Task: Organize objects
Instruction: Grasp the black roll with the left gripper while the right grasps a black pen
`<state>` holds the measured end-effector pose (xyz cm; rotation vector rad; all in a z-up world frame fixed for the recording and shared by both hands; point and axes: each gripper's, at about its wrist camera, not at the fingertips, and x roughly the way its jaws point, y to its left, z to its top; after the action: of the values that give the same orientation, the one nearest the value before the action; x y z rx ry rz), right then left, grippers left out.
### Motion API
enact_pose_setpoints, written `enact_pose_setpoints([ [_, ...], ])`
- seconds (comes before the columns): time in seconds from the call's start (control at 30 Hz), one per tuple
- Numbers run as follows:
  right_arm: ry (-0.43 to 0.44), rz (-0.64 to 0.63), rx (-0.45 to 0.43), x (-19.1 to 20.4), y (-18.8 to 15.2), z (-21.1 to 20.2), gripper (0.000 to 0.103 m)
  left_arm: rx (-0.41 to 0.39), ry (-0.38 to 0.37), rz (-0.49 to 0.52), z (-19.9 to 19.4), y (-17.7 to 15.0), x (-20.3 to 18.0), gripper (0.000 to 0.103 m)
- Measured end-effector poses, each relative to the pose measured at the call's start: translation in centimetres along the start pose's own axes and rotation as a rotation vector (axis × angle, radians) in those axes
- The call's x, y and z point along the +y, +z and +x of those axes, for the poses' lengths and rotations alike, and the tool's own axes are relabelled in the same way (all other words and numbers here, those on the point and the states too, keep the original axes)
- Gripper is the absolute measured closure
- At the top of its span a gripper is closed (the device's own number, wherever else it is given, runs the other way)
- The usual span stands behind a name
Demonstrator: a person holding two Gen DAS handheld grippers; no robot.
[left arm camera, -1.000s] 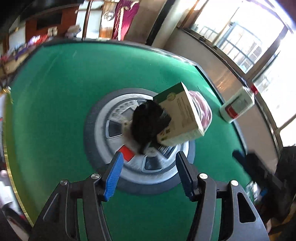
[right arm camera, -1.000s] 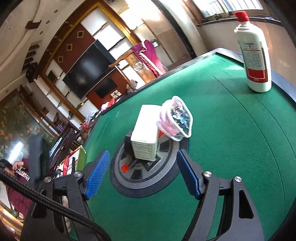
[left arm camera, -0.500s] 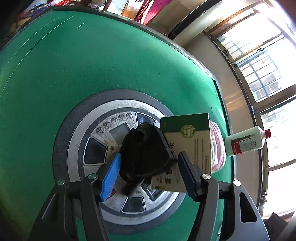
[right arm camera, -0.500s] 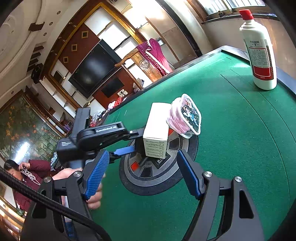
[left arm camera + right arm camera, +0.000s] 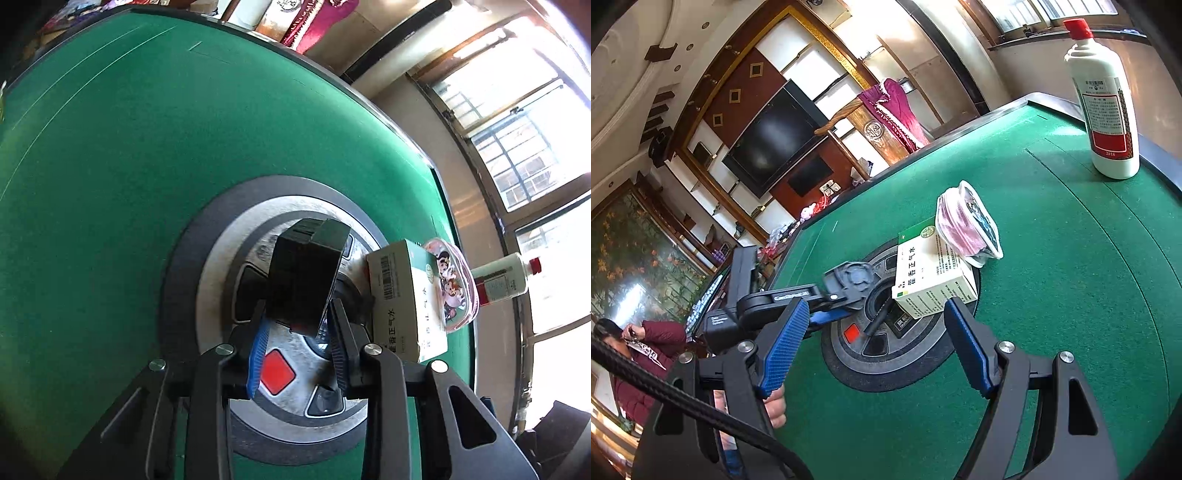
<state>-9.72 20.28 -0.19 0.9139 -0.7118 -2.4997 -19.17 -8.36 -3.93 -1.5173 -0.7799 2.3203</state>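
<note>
Two grippers: left gripper (image 5: 297, 325) pinches a black object (image 5: 304, 275); right gripper (image 5: 875, 345) spread; bottle (image 5: 1104, 110) label reads "2018".

black hand-held gripper (image 5: 875, 345), blue ribbed pads (image 5: 783, 345), silver screws

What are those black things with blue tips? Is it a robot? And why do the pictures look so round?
Not a robot: a person holds two grabbing tools, one per hand. Each carries a bulging-lens camera looking along its fingers, so everything bends. One picture comes from the left claw, which is squeezed shut on a black object; I cannot tell what that is. The other comes from the right claw, open and empty. Below is a green felt table with a round control hub in the middle. On it lie a white medicine box, a pink pouch leaning against it, and a white bottle standing farther off.
</note>
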Motion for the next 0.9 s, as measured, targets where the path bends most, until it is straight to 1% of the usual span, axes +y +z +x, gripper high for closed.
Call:
enact_pose_setpoints([
  [0.13,-0.01,-0.055,0.038,0.9,-0.7,1.1,0.027,-0.051,0.046,0.033,-1.2,-0.5,1.1,0.077],
  [0.2,-0.011,-0.113,0.075,2.0,-1.3,2.0,0.029,-0.067,0.032,0.041,-2.3,-1.2,1.7,0.078],
  [0.23,-0.014,-0.136,0.087,2.4,-1.7,2.4,0.035,-0.076,0.025,0.041,-2.9,-1.5,1.9,0.082],
  [0.27,-0.017,-0.168,0.111,3.1,-2.1,3.2,0.043,-0.087,0.022,0.045,-3.6,-1.9,2.1,0.082],
  [0.37,-0.052,-0.192,0.177,4.0,-3.0,5.5,0.056,-0.138,0.023,0.062,-6.0,-3.3,2.7,0.082],
  [0.43,-0.066,-0.178,0.207,4.2,-3.1,6.8,0.057,-0.154,0.006,0.066,-7.3,-3.9,3.1,0.082],
  [0.47,-0.09,-0.17,0.225,4.2,-3.1,7.8,0.06,-0.166,0.004,0.069,-7.9,-4.0,3.0,0.082],
  [0.57,-0.141,-0.146,0.24,3.9,-2.8,9.5,0.064,-0.188,0.01,0.099,-8.5,-4.0,2.6,0.082],
  [0.63,-0.182,-0.125,0.246,3.6,-2.4,10.6,0.067,-0.183,0.016,0.107,-8.7,-3.9,3.0,0.082],
  [0.7,-0.237,-0.116,0.244,3.2,-1.9,11.4,0.067,-0.173,0.007,0.113,-8.4,-3.4,3.1,0.082],
  [0.83,-0.301,-0.132,0.258,3.2,-1.3,12.8,0.067,-0.153,0.01,0.102,-7.5,-2.9,3.1,0.082],
  [0.9,-0.329,-0.158,0.26,3.5,-1.2,13.5,0.067,-0.161,0.012,0.097,-7.5,-2.9,2.9,0.081],
])
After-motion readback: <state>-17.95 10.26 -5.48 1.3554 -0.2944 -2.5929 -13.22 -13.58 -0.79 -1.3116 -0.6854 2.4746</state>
